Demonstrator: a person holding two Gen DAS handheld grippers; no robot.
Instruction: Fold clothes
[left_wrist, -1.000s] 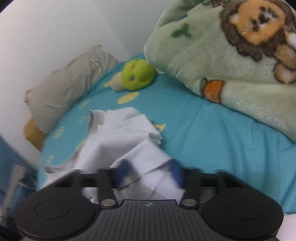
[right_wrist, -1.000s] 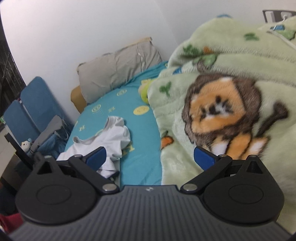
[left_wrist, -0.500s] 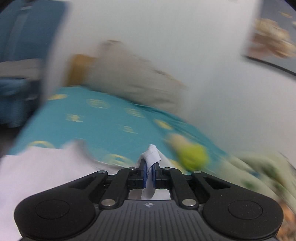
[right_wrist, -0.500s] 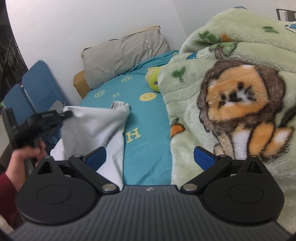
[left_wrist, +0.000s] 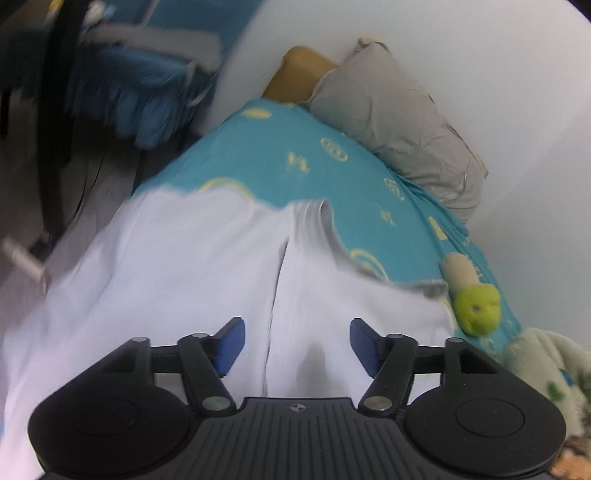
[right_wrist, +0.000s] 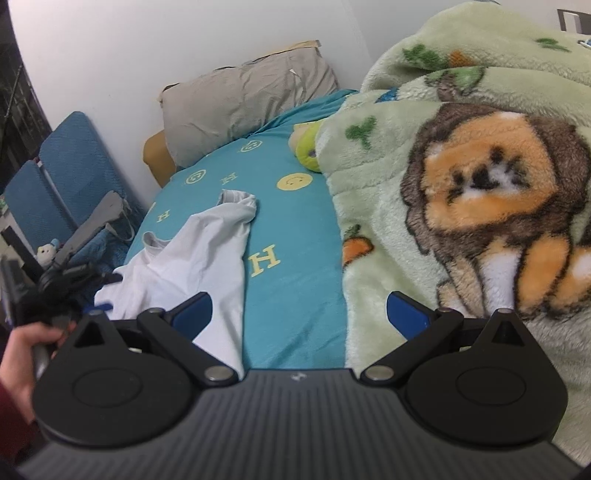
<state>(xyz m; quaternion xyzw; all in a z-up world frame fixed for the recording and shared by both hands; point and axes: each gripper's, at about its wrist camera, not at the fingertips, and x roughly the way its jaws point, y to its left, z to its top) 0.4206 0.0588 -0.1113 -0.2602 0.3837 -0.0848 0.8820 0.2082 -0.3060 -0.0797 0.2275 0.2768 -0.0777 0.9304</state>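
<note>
A white T-shirt (right_wrist: 199, 254) lies spread on the teal bedsheet (right_wrist: 295, 295) near the bed's left edge, with one sleeve (right_wrist: 238, 201) pointing toward the pillow. In the left wrist view the shirt (left_wrist: 192, 280) fills the foreground under my left gripper (left_wrist: 291, 345), which is open and empty just above the cloth. The left gripper also shows in the right wrist view (right_wrist: 88, 280) at the shirt's left edge. My right gripper (right_wrist: 299, 314) is open and empty over the sheet, between the shirt and the blanket.
A green lion blanket (right_wrist: 461, 184) covers the bed's right side. A grey pillow (right_wrist: 251, 103) lies at the head. A green plush toy (right_wrist: 306, 147) sits by the blanket. Blue chairs (right_wrist: 62, 177) with clutter stand left of the bed.
My left gripper held a pinch of the white shirt lifted up half a second ago; now it is open and the shirt lies spread on the bed. The right gripper stayed open.
</note>
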